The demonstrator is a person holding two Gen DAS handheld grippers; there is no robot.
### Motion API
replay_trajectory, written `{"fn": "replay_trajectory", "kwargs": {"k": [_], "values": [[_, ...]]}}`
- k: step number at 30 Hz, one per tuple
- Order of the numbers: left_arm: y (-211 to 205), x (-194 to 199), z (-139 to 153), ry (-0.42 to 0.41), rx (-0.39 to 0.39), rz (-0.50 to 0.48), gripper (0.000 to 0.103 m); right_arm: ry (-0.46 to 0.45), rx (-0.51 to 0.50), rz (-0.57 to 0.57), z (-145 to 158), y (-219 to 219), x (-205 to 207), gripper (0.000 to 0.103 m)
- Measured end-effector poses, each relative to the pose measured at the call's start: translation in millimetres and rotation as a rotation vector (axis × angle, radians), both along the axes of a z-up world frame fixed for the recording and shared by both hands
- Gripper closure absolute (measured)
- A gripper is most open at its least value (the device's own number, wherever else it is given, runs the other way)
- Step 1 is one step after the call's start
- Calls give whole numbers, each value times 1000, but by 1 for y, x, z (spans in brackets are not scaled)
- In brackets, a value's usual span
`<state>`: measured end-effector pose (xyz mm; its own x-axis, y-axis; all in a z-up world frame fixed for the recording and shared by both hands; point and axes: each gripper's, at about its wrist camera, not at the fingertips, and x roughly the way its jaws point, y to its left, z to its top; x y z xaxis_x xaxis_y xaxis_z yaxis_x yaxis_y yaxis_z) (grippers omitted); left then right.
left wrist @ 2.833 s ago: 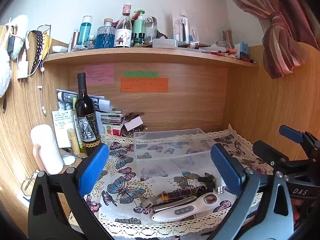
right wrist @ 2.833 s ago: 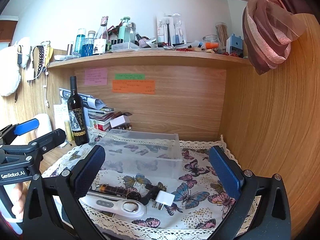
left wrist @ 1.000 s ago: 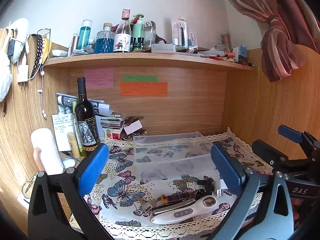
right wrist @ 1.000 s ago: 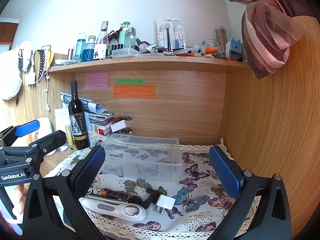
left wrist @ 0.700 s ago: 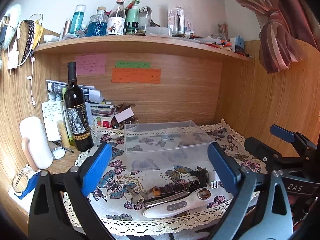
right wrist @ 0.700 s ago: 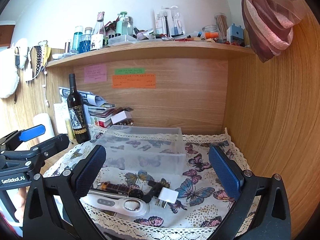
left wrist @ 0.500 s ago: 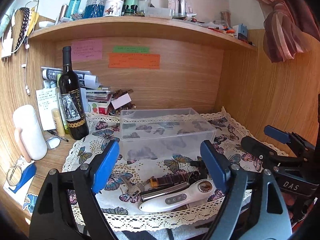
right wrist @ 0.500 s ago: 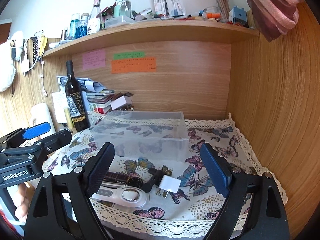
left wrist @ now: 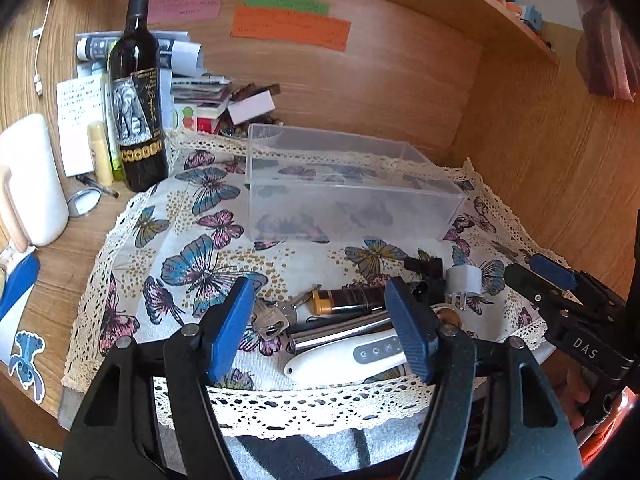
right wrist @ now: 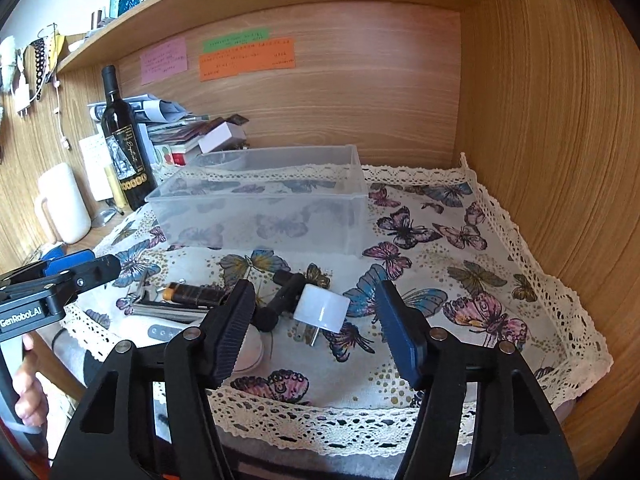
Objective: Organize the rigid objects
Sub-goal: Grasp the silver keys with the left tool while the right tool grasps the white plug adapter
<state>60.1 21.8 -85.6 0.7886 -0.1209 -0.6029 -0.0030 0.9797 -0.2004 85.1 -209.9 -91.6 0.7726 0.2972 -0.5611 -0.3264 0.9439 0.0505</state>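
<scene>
Clear plastic bin [left wrist: 344, 184] stands empty behind the pile of keys [left wrist: 270, 320], lighter [left wrist: 348, 300] and white plug [right wrist: 322, 306]; left gripper [left wrist: 320, 328] and right gripper [right wrist: 316, 320], jaws closing on nothing, risk snagging neighbouring items.

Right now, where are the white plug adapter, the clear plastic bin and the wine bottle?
white plug adapter [right wrist: 322, 307]: right wrist view, on its rounded white body.
clear plastic bin [right wrist: 264, 216]: right wrist view, on its near wall.
wine bottle [left wrist: 136, 96]: left wrist view, on its elephant label.
</scene>
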Motion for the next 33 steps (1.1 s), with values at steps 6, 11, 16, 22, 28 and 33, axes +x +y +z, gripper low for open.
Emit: {"fn": "replay_trajectory", "kwargs": {"k": [6, 11, 16, 22, 28, 33], "values": [[6, 10, -21, 72, 33, 52, 41, 51, 2, -10, -13, -6, 11, 51], [14, 22, -38, 138, 23, 78, 51, 114, 15, -8, -26, -8, 22, 54], [19, 31, -50, 183, 8, 97, 55, 147, 23, -5, -33, -9, 30, 55], [20, 38, -57, 181, 28, 124, 60, 168, 33, 1, -38, -6, 39, 55], [21, 38, -59, 160, 63, 142, 74, 193, 45, 30, -40, 0, 47, 55], [23, 34, -59, 153, 58, 147, 80, 224, 31, 30, -49, 7, 55, 55]]}}
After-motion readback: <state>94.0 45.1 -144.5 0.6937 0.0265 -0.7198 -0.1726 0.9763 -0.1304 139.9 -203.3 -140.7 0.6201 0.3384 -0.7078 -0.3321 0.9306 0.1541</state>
